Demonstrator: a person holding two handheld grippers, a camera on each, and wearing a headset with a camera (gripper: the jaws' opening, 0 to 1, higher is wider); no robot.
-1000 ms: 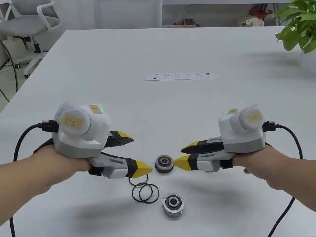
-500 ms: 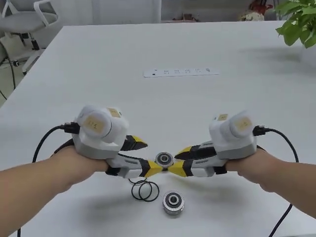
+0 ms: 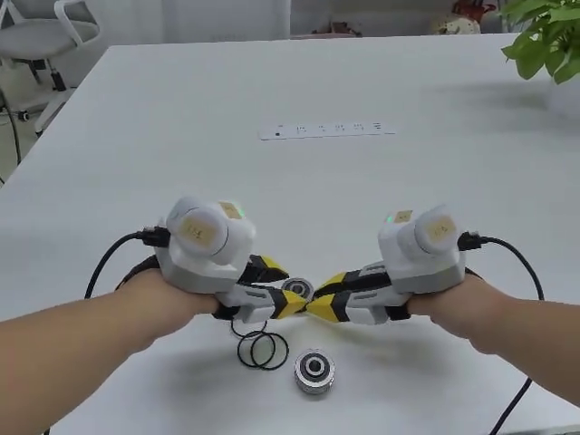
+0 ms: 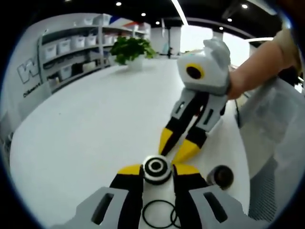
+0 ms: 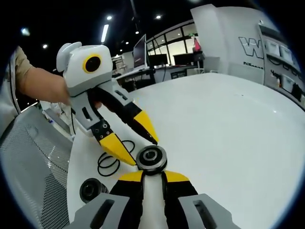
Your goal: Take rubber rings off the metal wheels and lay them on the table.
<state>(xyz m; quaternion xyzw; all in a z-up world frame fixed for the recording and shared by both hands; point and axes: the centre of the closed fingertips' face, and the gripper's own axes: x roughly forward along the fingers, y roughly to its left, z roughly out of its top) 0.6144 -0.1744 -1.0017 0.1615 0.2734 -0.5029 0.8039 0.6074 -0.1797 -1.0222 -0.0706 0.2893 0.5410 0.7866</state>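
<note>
Wheel [image 3: 296, 289]: in the head view it lies on the table [image 3: 299, 190] near the close edge, between the tips of both grippers. Left gripper [image 3: 286, 287] comes in from the left with one jaw above the wheel and one below, opened to about the wheel's width. Right gripper [image 3: 320, 295] comes in from the right, jaws a narrow gap apart, tips just beside the wheel. Two loose rings [image 3: 262, 350] lie overlapped on the table nearer the person. A second wheel [image 3: 314, 372] sits nearer still, apart from both grippers. Power strip [image 3: 326, 130] at mid-table, plant [image 3: 544, 36] at the far right. Left gripper view: wheel [image 4: 157, 169] sits between the yellow tips of the left gripper [image 4: 157, 171], both tips against its sides, so it is held. Right gripper [image 4: 177, 147] points at it from above, tips slightly parted with nothing between them; contact with the rim cannot be made out. Rings [image 4: 159, 213] below the jaws, second wheel [image 4: 220, 175] to the right. Right gripper view: wheel [image 5: 151, 159] lies just past the tips of the right gripper [image 5: 153, 177], wider than their slim gap and not inside it. Left gripper [image 5: 141, 150] straddles the wheel from the upper left. Rings [image 5: 110, 162] and second wheel [image 5: 91, 189] at left.
</note>
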